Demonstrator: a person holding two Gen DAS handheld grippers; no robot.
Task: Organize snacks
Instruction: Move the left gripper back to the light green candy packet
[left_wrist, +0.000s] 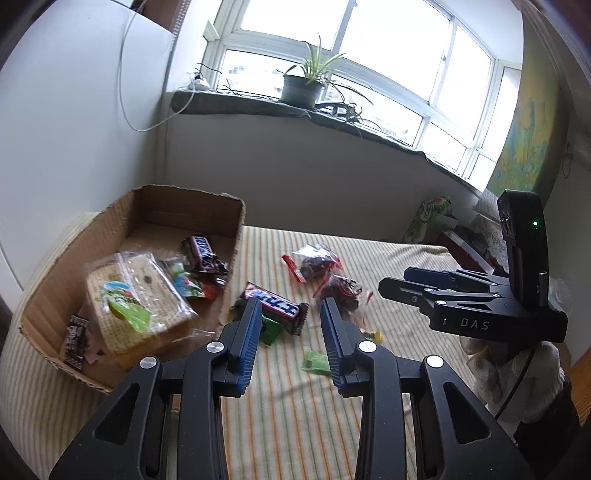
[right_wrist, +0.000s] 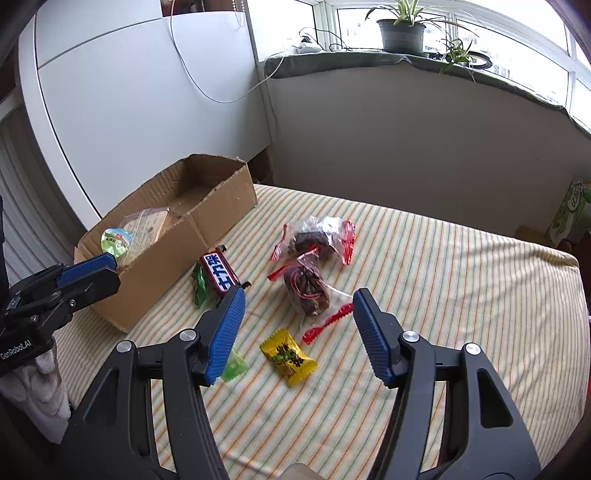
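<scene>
Blue-padded fingers of the left gripper stand parted and empty above a Snickers bar lying just outside the cardboard box. Inside the box are a clear-wrapped cake, another Snickers bar and small candies, partly hidden by wrappers. Likewise spread and holding nothing, the right gripper hangs over a yellow candy and two bagged snacks on the striped bed.

"DAS" in pale letters on side of right tool, w/ a small "3" left of it. "GenRobot.AI" in white on body of left tool. Snickers bar by the box: white Chinese characters on blue panel, not legible to me.
</scene>
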